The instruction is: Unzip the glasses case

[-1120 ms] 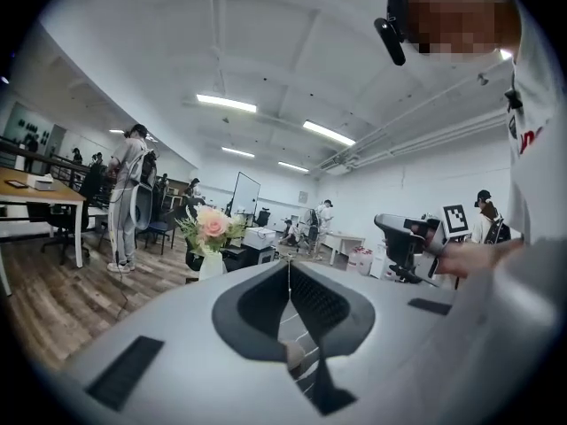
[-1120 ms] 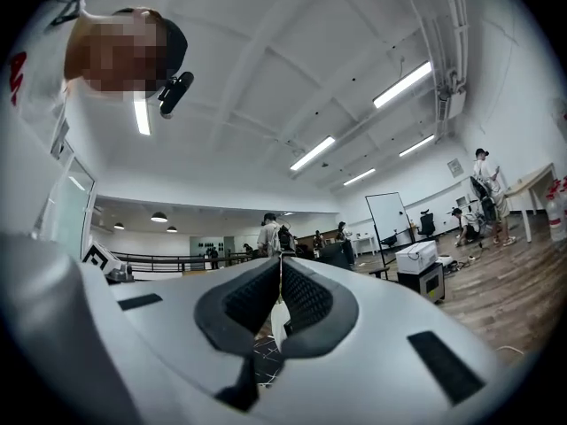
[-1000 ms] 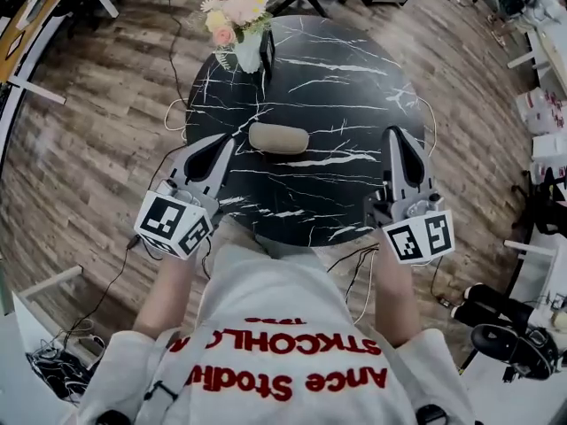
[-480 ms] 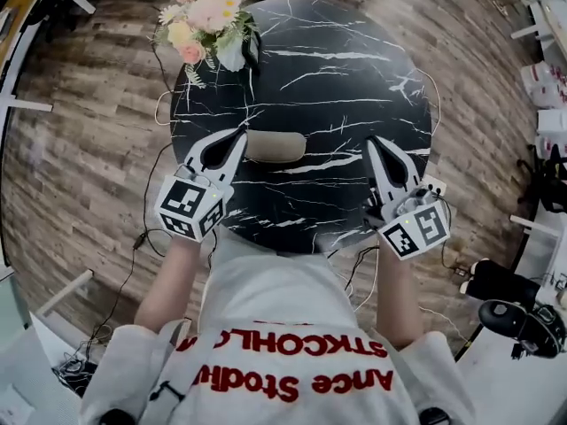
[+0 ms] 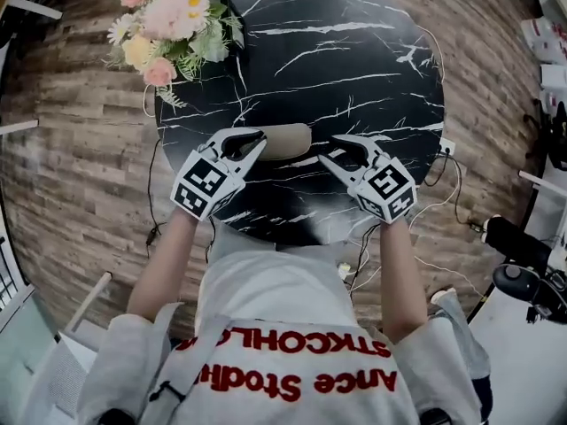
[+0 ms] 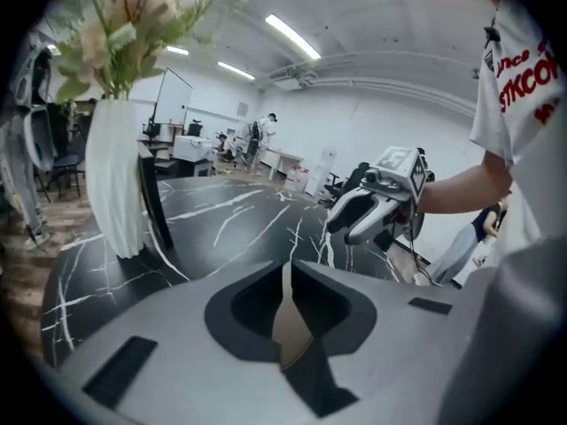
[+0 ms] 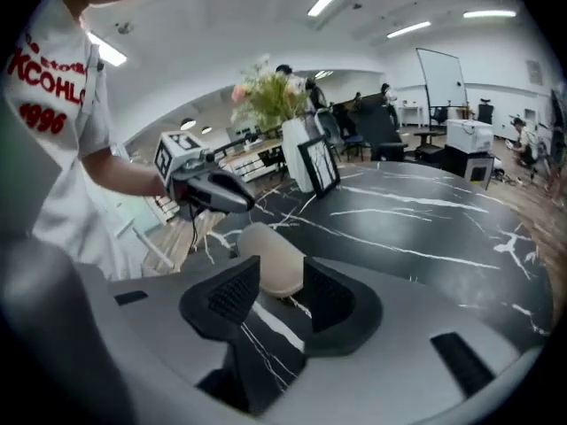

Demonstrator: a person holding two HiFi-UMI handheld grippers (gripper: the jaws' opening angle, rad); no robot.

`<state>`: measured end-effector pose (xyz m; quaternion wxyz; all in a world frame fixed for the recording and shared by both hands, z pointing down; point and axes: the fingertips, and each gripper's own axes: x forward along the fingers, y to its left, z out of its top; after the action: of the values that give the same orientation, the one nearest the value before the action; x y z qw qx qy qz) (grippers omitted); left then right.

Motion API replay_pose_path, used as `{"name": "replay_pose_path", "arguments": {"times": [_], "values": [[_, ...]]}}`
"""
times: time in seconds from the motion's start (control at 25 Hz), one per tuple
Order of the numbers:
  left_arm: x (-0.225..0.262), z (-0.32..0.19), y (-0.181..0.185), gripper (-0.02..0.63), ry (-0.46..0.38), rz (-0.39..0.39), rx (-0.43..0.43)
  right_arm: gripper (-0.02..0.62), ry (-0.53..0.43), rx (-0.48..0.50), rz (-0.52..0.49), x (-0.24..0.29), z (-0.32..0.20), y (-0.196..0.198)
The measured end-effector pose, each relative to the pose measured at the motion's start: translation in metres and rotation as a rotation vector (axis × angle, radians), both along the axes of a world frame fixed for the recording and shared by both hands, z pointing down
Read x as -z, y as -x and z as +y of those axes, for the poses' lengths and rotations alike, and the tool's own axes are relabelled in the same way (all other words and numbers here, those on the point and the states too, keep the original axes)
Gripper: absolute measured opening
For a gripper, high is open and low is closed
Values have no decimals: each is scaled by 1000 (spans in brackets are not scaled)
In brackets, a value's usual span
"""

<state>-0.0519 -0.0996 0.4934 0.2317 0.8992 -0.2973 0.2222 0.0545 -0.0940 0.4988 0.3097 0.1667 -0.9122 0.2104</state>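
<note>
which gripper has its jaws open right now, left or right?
The right gripper: its jaws have just been opening and stand apart, with the tan glasses case at their tips, not gripped. The left gripper has its jaws together.

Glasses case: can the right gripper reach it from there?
Probably yes. The right gripper, whose jaws have just been opening with nothing between them, points at the glasses case close ahead, with only bare table between.
</note>
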Motion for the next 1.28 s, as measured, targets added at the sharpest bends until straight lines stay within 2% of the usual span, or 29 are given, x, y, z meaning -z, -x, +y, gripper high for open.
{"name": "replay_pose_path", "arguments": {"times": [0.04, 0.12, 0.16, 0.32, 0.52, 0.6, 0.76, 1.08, 1.12, 1.16, 1.2, 1.28], "values": [[-6, 1, -3, 32, 27, -3, -30, 169, -3, 48, 46, -13, 4, 0], [-16, 0, -10, 128, 50, -23, -79, 198, -25, 159, 137, -34, 8, 2], [-21, -1, -12, 151, 48, -44, -107, 210, -34, 214, 180, -44, 10, 3], [-42, 3, -20, 189, 52, -157, -248, 238, -80, 392, 357, -71, 14, 7], [-57, 5, -23, 265, 133, -208, -320, 279, -96, 527, 426, -84, 12, 18], [-60, 5, -26, 278, 170, -199, -325, 278, -97, 558, 453, -88, 10, 19], [-61, 1, -26, 270, 251, -142, -299, 276, -67, 557, 469, -92, 9, 21], [-62, 0, -26, 267, 271, -135, -291, 213, -67, 491, 469, -91, 12, 16], [-62, 0, -26, 267, 273, -134, -289, 178, -86, 488, 481, -92, 13, 13], [-62, 0, -26, 267, 275, -133, -287, 92, -114, 480, 494, -92, 15, 11], [-62, 0, -25, 267, 275, -132, -285, 38, -139, 458, 498, -92, 15, 10], [-62, 1, -25, 267, 271, -130, -284, 38, -144, 373, 466, -90, 15, 9]]}}
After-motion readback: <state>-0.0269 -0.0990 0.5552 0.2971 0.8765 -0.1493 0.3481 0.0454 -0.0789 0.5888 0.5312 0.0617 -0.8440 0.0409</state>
